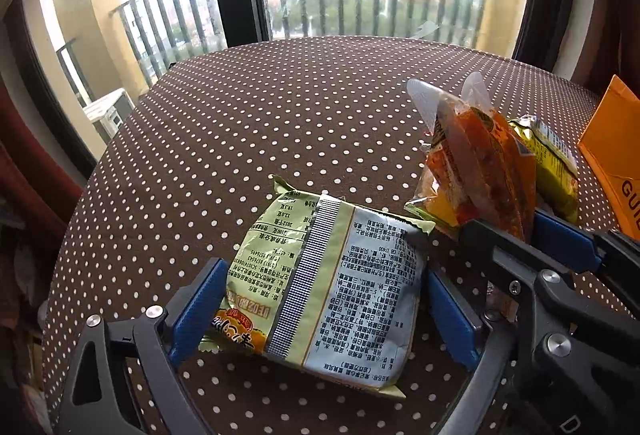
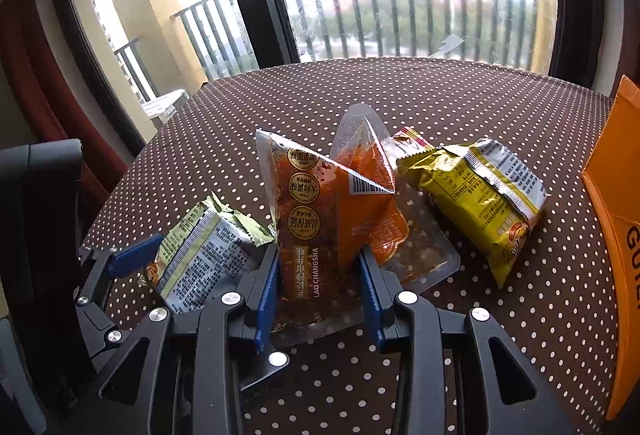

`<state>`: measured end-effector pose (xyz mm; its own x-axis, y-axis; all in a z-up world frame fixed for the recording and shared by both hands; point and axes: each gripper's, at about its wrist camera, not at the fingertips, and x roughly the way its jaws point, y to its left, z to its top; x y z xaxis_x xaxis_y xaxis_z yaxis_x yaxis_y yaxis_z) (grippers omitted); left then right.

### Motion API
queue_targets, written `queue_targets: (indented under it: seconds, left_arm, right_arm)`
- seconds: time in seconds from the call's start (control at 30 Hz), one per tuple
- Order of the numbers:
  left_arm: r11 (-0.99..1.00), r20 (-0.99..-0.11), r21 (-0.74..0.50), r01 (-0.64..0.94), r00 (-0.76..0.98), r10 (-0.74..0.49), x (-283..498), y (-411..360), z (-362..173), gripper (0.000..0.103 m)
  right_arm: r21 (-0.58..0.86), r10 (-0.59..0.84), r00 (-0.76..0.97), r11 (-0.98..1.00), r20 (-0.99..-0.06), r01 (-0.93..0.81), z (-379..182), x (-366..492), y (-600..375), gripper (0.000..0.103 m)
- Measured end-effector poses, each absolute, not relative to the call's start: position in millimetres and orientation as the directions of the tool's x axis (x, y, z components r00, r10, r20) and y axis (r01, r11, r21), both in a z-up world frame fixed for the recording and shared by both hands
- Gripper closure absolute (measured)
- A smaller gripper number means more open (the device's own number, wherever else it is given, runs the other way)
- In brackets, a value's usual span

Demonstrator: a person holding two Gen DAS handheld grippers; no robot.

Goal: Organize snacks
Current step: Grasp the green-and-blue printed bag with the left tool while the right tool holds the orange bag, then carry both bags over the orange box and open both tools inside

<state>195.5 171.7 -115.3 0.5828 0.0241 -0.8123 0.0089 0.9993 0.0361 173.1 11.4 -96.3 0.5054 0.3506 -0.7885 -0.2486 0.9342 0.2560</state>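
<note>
Right gripper [image 2: 318, 289] clamping orange pouches [image 2: 320, 203] (upright)

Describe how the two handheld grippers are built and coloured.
Both look alike. The left gripper and the right gripper each have a matte black linkage frame with angular cut-outs, round silver pivot bolts, and two flat blue finger pads with ridged inner faces. No cables, sleeves or hands show.

Bench cloth [image 1: 280, 123] brown, white polka dots. Pale green packet [image 1: 320, 291], white back panel, black print. Orange-red pouches [image 2: 316, 219], gold round seals. Yellow packet [image 2: 480, 203]. Orange box [image 2: 616, 219], right edge. Hand-held gripper pads [image 1: 200, 311] blue, frames black.
</note>
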Motion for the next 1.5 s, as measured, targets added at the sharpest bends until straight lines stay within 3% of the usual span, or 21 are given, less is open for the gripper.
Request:
queue_targets:
  seconds: [0.27, 1.13, 1.5]
  left_arm:
    - [1.0, -0.802, 0.026, -0.014, 0.597, 0.029, 179.1, 162.9, -117.2, 0.018]
    - [0.998, -0.748, 0.008, -0.055, 0.663, 0.043, 123.3, 122.7, -108.2, 0.018]
    - [0.999, -0.71, 0.002, -0.038, 0.704, 0.028, 105.7, 79.5, -71.1, 0.018]
  right_arm:
    - [0.259, 0.354, 0.5, 0.933, -0.79, -0.251, -96.2, 162.3, 8.3, 0.064]
    - [0.259, 0.358, 0.543, 0.932, -0.759, -0.253, -71.6, 119.7, -38.6, 0.064]
    - [0.252, 0.353, 0.595, 0.935, -0.722, -0.249, -45.0, 105.7, -62.5, 0.064]
